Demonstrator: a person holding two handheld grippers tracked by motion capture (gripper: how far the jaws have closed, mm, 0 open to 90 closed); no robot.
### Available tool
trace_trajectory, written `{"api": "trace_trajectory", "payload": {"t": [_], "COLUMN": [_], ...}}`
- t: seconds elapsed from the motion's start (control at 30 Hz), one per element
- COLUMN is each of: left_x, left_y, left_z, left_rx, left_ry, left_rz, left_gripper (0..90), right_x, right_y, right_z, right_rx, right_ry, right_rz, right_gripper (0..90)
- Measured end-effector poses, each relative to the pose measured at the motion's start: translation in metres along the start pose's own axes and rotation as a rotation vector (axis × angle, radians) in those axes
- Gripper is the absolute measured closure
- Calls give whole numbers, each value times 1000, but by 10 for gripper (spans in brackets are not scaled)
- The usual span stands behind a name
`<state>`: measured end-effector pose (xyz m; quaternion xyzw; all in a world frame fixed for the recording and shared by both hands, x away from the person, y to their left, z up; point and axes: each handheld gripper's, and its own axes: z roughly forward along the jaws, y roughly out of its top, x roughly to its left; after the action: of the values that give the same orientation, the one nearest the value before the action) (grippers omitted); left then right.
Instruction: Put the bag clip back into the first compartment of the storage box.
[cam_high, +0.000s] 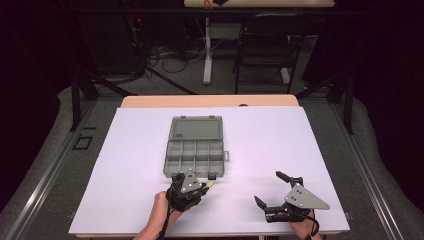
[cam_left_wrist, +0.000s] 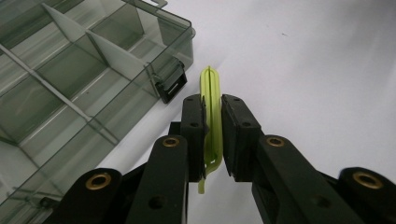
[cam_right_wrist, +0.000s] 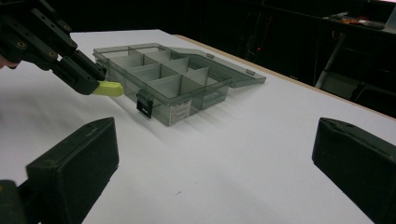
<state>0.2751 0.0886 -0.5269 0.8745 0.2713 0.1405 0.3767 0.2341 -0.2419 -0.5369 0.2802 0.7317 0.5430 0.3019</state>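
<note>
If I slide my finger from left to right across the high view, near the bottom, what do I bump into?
Left gripper pinching a yellow-green clip → bare white table → open right gripper.

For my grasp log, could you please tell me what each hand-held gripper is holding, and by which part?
The left hand-held gripper clamps a thin yellow-green clip around its middle, both ends protruding. The right hand-held gripper is open, holding nothing.

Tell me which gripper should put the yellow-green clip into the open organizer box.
Left. The left gripper is already shut on the yellow-green clip, right beside the organizer box near its front latch. The right gripper is open, holds nothing and sits farther from the box.
</note>
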Motion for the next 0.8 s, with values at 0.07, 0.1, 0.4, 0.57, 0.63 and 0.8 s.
{"api": "trace_trajectory", "payload": {"t": [0.07,0.1,0.4,0.57,0.63,0.8], "left_x": [3,3,13,17,18,20], "left_y": [0,0,0,-2,-2,-2], "left_z": [-3,-3,-7,-9,-10,-12], "left_rx": [-6,-6,-12,-14,-15,-17], "left_ry": [10,10,31,34,34,41], "left_rz": [-3,-3,-21,-29,-35,-32], "left_gripper": [796,795,796,796,795,796], "right_x": [0,0,0,0,0,-1], "right_y": [0,0,0,0,0,0], "right_z": [0,0,-1,-1,-1,0], "right_rx": [-1,-4,-1,-1,-1,1], "right_ry": [-2,-2,-4,-5,-7,-6], "right_rz": [-1,-1,-4,-4,-3,-2], "right_gripper": [3,4,4,4,4,4]}}
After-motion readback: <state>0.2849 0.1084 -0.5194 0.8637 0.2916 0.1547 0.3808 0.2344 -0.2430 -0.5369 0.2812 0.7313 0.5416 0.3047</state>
